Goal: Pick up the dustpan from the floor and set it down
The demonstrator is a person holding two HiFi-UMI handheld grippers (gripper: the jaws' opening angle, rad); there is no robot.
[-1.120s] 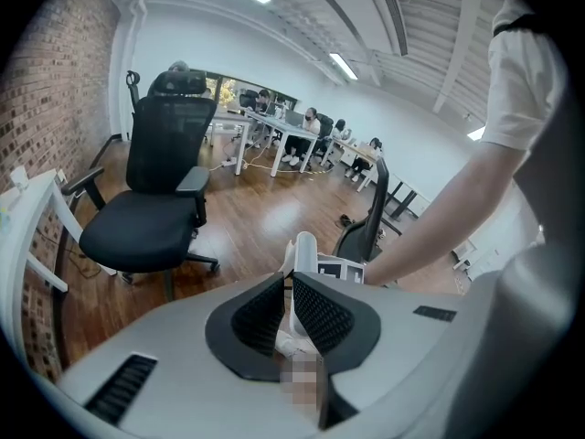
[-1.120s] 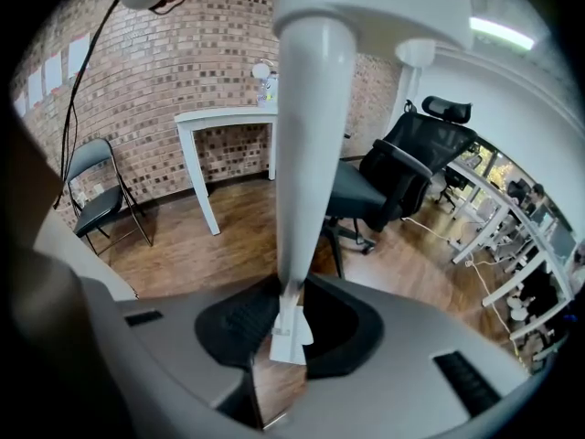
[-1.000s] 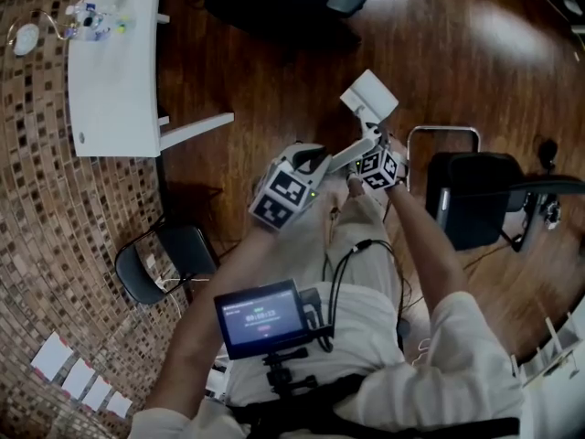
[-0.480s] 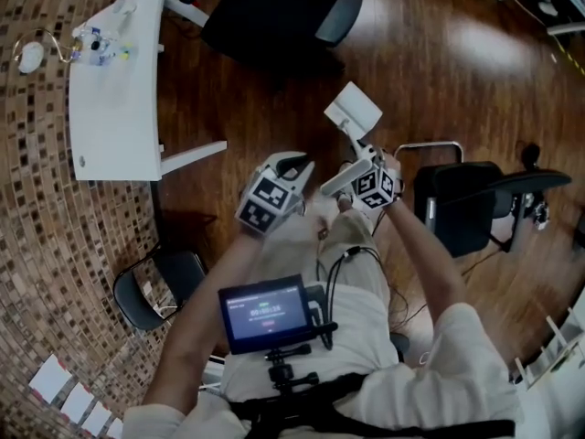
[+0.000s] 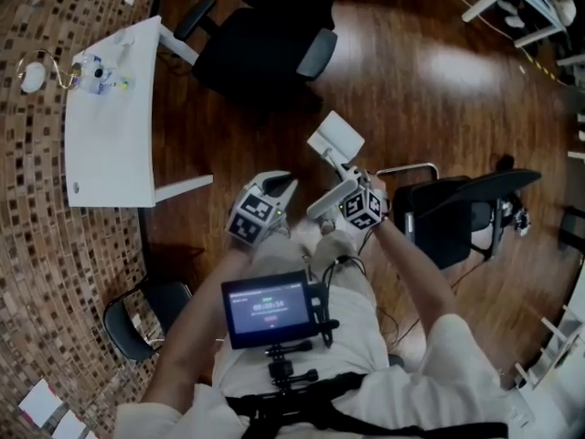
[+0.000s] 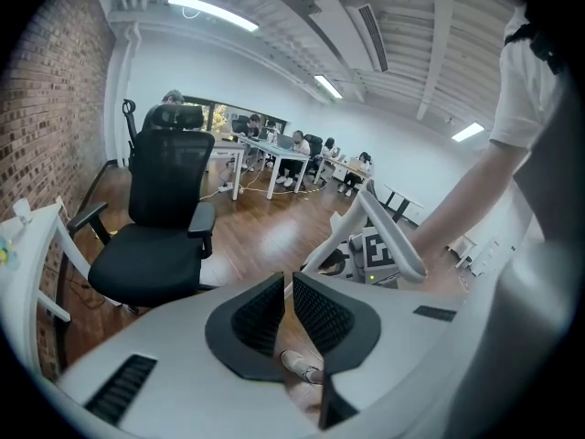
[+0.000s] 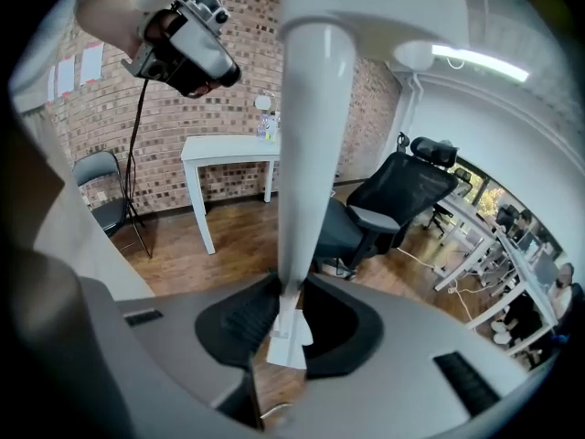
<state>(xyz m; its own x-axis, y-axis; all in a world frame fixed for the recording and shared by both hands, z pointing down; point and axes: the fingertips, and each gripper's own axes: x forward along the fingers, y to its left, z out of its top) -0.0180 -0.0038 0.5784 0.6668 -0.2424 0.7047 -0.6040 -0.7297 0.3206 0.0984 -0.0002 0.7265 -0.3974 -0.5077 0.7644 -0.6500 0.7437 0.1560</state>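
1. My right hand-held gripper (image 7: pixel 291 316) pinched the dustpan (image 7: pixel 309 135) by its handle end, aloft over the floor (image 5: pixel 430 80).
2. Left hand-held gripper (image 6: pixel 285 307): nearly together, empty.
3. Seemed light, stiff plastic (may pivot); hold the handle.

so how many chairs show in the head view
3. A black office chair near the top, right of the white table; a metal-framed chair at mid-right; a folding chair at lower left. Others may lie outside the frame.
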